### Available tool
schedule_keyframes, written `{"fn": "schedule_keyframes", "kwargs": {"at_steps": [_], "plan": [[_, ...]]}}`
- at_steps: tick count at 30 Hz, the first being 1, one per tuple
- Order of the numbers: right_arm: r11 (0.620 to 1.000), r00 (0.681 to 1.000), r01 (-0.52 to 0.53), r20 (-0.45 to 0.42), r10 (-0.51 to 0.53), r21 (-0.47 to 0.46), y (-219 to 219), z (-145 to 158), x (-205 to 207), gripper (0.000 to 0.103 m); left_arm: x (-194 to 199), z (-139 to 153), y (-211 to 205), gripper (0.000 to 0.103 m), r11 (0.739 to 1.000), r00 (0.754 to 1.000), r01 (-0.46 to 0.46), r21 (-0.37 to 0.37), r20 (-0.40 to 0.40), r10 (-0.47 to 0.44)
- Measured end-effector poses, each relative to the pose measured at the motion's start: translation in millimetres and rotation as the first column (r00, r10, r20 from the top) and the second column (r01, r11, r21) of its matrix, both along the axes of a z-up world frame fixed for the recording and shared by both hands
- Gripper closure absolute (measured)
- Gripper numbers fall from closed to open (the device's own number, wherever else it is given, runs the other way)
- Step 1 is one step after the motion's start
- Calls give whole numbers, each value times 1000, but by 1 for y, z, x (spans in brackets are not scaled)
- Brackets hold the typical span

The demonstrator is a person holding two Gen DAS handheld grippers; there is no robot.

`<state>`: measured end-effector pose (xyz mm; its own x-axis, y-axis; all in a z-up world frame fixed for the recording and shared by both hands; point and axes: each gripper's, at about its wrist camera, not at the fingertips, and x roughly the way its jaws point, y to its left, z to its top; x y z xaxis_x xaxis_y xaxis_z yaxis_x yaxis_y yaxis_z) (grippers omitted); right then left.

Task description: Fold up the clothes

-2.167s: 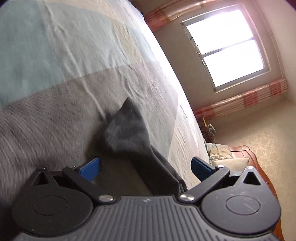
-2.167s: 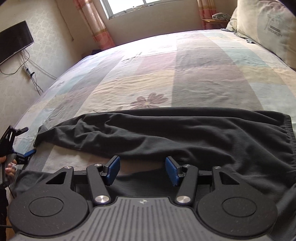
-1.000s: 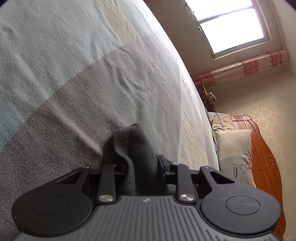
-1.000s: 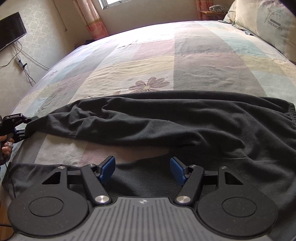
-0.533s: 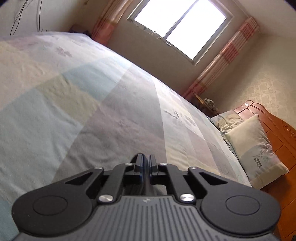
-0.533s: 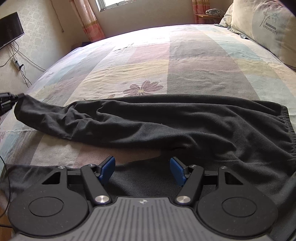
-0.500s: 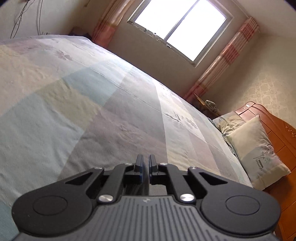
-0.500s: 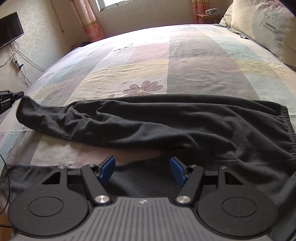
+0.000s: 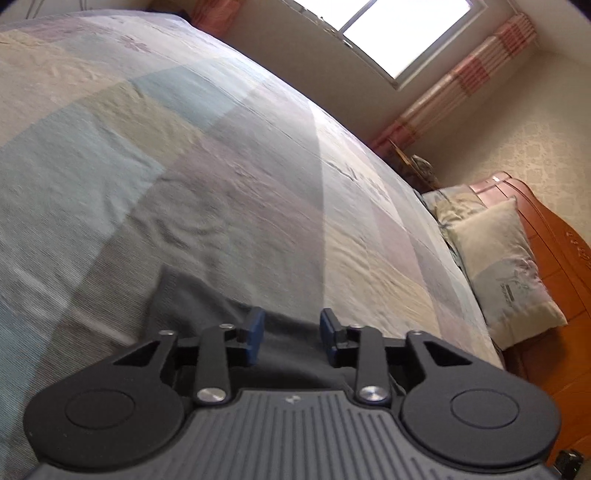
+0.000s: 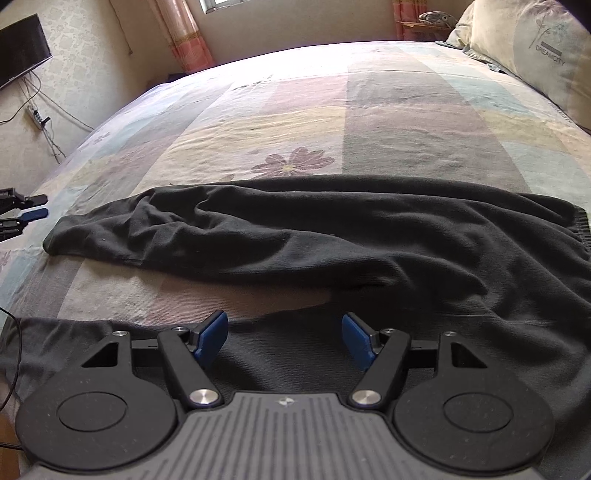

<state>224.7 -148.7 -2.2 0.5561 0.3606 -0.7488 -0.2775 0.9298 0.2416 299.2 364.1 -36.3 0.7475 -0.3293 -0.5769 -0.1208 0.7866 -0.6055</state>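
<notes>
Dark grey trousers [image 10: 332,236] lie spread across the patchwork bedspread [image 10: 369,110], waistband at the right, one leg stretched to the left and the other leg along the near edge. My right gripper [image 10: 284,338] hangs open over the near leg, nothing between its blue pads. In the left wrist view the far leg's cuff [image 9: 199,295] lies flat on the bed just in front of my left gripper [image 9: 290,334], which is open and apart from the cloth. The left gripper [image 10: 33,206] also shows at the far left of the right wrist view, just off the cuff.
Pillows [image 9: 506,269] rest against an orange wooden headboard [image 9: 554,236] at the right. A window [image 9: 402,33] with striped curtains is beyond the bed. A wall-mounted screen [image 10: 22,48] and hanging cables [image 10: 44,125] are at the left, past the bed's edge.
My left gripper was shut on the leg's cuff and pulling it out to the left; now it has opened and the cuff lies flat on the bed. The right gripper stayed open in place.
</notes>
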Motion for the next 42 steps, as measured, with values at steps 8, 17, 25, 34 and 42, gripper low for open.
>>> {"fn": "schedule_keyframes", "kwargs": {"at_steps": [8, 17, 25, 34, 42], "plan": [[999, 999, -40, 5, 40, -9, 8, 1, -9, 29, 2, -33, -45, 52, 991, 986, 64, -118, -143, -81], [999, 999, -45, -1, 45, 22, 2, -2, -8, 28, -24, -59, -17, 49, 973, 968, -160, -163, -221, 122], [944, 939, -330, 108, 328, 3, 45, 36, 39, 34, -56, -18, -5, 27, 967, 958, -255, -10, -135, 251], [675, 679, -734, 107, 727, 76, 204, 48, 159, 50, -74, -8, -16, 15, 960, 953, -262, 95, -134, 273], [552, 559, -812, -21, 829, 189, 314, -8, 233, 53, -92, -13, -25, 11, 922, 935, -312, 228, -96, 340]]}}
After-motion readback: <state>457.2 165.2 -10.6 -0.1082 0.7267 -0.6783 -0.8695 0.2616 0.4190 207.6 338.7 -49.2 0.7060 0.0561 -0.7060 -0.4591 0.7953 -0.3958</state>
